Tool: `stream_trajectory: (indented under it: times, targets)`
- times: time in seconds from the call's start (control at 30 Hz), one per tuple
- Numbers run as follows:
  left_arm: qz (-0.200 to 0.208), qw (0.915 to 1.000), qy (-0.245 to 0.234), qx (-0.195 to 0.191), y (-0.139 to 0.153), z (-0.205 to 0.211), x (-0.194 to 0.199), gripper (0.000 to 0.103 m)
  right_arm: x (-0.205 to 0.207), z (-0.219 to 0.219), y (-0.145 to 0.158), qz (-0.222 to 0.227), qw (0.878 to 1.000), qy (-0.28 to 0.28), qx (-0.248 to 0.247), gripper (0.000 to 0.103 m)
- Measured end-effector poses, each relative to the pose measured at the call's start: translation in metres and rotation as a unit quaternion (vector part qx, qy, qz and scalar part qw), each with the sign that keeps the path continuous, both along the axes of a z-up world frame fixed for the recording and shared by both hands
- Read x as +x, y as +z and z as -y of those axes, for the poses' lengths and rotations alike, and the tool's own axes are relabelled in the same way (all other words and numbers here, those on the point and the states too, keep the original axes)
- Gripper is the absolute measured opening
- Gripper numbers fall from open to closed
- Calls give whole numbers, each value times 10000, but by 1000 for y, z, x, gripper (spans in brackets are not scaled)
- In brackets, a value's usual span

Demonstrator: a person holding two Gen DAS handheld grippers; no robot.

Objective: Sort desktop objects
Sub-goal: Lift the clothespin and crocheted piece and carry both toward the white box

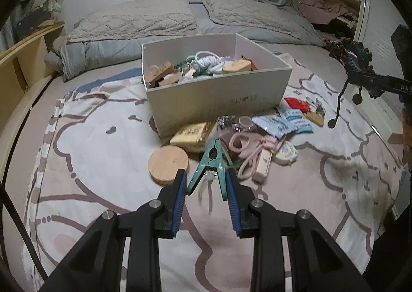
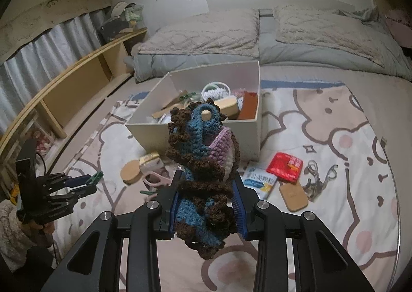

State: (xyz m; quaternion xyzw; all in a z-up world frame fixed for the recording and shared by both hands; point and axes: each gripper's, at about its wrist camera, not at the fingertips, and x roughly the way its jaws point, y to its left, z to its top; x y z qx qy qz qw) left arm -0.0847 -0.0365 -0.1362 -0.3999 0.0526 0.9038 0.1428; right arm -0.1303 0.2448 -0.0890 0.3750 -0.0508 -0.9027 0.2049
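Closest to you, your left gripper [image 1: 206, 178] is clamped on a green clothespin [image 1: 211, 163], its two handle legs pinched between the blue pads and its nose pointing away toward the pile. It's up off the blanket [image 1: 103, 153], nothing underneath touching it.

Your right gripper [image 2: 207, 181] has its jaws closed on a crocheted pouch [image 2: 200, 148], a blue, brown and lilac thing with curly brown fringe that bulges out above and below the pads. From the left camera you can see that same pouch hanging at the right edge with its cords dangling.

Just past the clothespin sits the unsorted heap: a round wooden lid [image 1: 168, 164], a yellow packet [image 1: 191, 132], pink scissors [image 1: 242, 141], and a pink cable touching them. Off to the right side are some blue-and-white sachets [image 1: 280, 122], a red packet [image 2: 284, 166], a tan wooden tag [image 2: 293, 195] and some metal clips [image 2: 316, 176].

Behind all that is the white box [image 1: 219, 99], already holding wooden pieces and white coiled cable. Further back are the grey pillows [image 1: 134, 21] and the wall.
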Motion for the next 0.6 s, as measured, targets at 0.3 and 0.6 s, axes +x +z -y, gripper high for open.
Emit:
stream_trajectory:
  times: [0.3,0.6]
  targets:
    - [-163,9995,199,175,24,-4,-15,30,-8,13,24,-202,9997,121,15,36]
    - [-383,9983,376,241,43,-13,-37,30,-25,33,51,-470,9986,254,-5,36]
